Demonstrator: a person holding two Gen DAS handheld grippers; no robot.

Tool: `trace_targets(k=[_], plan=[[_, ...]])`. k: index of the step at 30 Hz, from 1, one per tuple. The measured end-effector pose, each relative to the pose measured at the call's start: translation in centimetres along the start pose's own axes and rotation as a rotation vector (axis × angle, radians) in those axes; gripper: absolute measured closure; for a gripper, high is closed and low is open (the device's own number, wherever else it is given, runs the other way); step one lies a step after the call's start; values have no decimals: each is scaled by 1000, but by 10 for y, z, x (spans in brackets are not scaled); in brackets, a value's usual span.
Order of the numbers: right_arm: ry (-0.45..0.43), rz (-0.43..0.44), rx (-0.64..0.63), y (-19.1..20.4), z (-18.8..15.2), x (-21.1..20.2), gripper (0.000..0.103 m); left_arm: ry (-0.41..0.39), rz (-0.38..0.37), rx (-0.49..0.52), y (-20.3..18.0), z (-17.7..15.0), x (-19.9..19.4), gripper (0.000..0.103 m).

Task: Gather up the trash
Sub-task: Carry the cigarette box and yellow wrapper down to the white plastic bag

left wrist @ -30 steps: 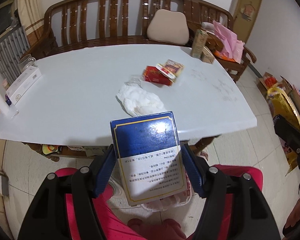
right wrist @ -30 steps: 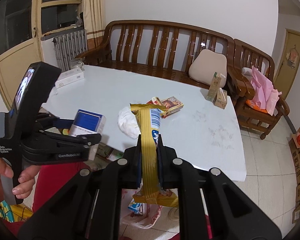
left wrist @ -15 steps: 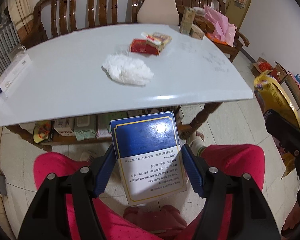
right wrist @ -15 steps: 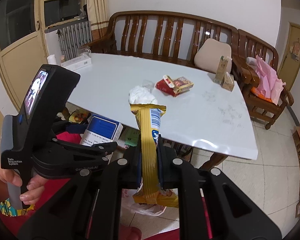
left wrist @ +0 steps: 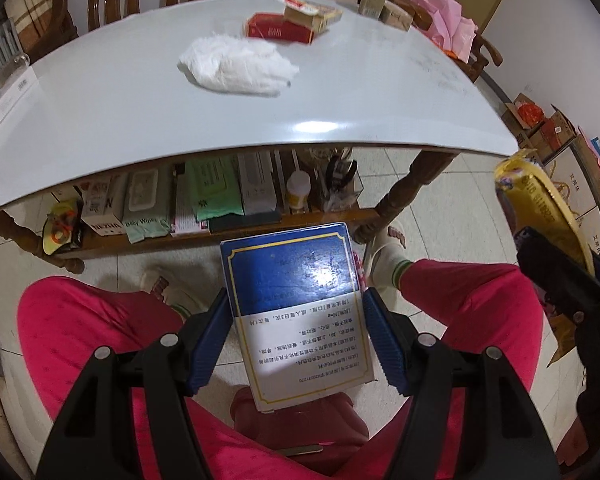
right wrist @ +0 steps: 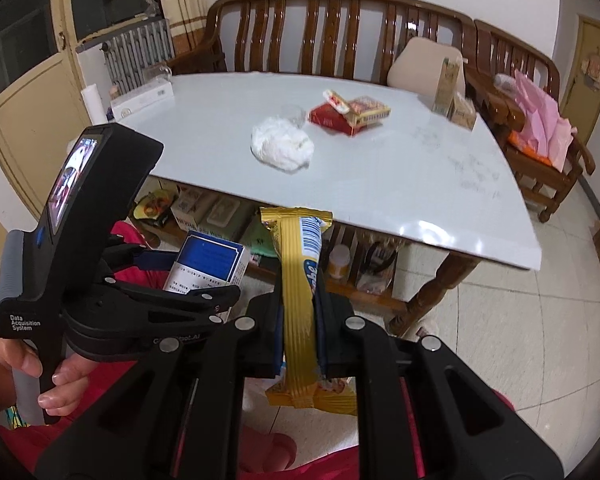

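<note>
the left gripper has its blue pads clamped on both sides of a blue and white box. gold border round the blue half, rows of small black chinese print on the white half, too small for me to read properly. in the right wrist view that same box sits out in front of the table edge, above the person's pink trouser legs.

the right gripper has its fingers squeezed tight together on a gold snack wrapper. the wrapper stands up on end with a barcode near the top and some blue letters below it, partly hidden by the finger, can't make out the word.

the handle in the person's left hand says "data acquisition system" in white, and it has a small lit screen.

on the white table there's a crumpled white tissue, a red pack with a gold-edged pack lying partly on it, and two small cartons near the far edge.

the shelf under the table holds a green pack labelled "baby wipes", a few boxes, a green packet and a white bottle.
</note>
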State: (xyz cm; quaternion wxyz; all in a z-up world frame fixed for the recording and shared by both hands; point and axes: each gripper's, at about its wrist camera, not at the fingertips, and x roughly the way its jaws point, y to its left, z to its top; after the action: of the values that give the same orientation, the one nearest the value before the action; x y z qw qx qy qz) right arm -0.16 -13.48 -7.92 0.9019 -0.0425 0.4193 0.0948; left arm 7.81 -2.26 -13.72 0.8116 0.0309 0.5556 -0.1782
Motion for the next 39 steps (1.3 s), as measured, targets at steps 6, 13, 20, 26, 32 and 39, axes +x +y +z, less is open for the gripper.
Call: trace_targets(k=[6, 13, 20, 26, 32, 39], plan=[[53, 10, 34, -9, -10, 27, 90, 60, -4, -2, -2, -1, 31, 39], [113, -2, 70, -21, -25, 61, 90, 136, -10, -33, 2, 3, 70, 39], [202, -8, 108, -35, -45, 103, 90, 207, -1, -70, 11, 9, 112, 39], [286, -12, 146, -45, -65, 143, 90, 285, -5, -118, 20, 12, 155, 39], [383, -1, 182, -49, -89, 184, 90, 366, -8, -169, 25, 15, 197, 39], [497, 24, 226, -48, -113, 230, 90, 444, -14, -215, 33, 16, 239, 39]])
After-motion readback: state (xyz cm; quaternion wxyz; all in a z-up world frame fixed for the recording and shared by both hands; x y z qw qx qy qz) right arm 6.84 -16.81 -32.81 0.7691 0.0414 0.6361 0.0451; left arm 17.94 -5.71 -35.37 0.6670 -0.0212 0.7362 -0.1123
